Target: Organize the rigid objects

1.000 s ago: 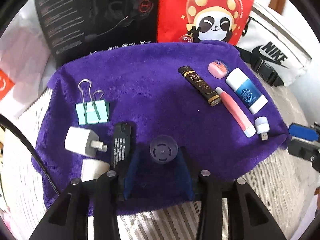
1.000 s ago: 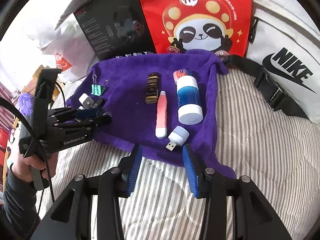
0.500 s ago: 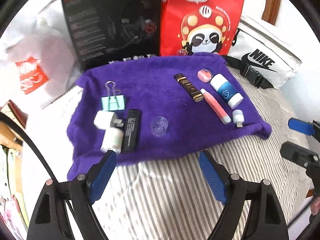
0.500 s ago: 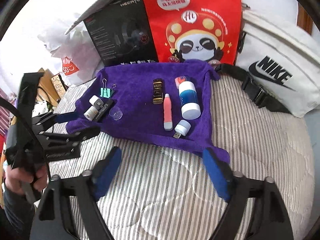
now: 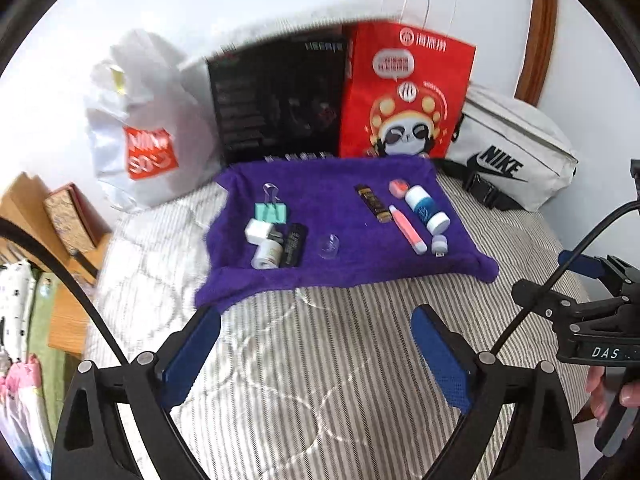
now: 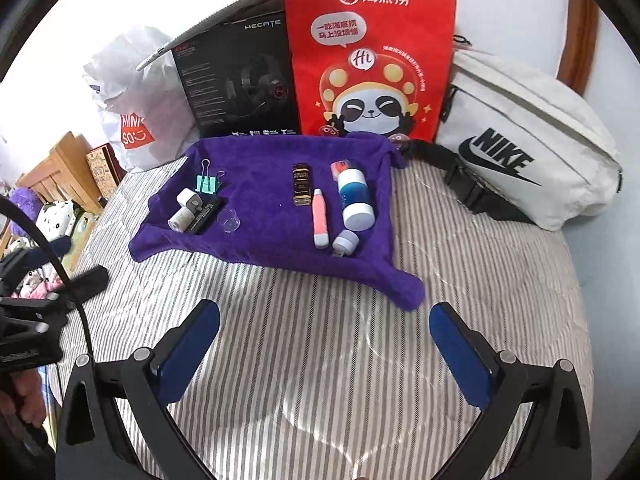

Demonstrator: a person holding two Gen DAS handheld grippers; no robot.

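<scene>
On the striped bedcover (image 6: pixel 320 360) lies a purple towel (image 6: pixel 264 240) against the white wall (image 6: pixel 120 0).

On the purple towel (image 6: pixel 272 236) the objects lie in two groups: at its left a teal binder clip (image 6: pixel 207 184), a white charger plug (image 6: pixel 189 199), a small white roll (image 6: pixel 179 220), a black flat bar (image 6: pixel 206 214) and a clear round cap (image 6: pixel 229 221), set close together. At its right a dark gold-lettered tube (image 6: pixel 301 184), a pink pen-like stick (image 6: pixel 319 218), a blue-and-white bottle (image 6: pixel 355 198) on its side and a small white USB light (image 6: pixel 344 242) lie roughly parallel. A pink item (image 6: pixel 339 167), possibly an eraser, sits behind the bottle.
</scene>
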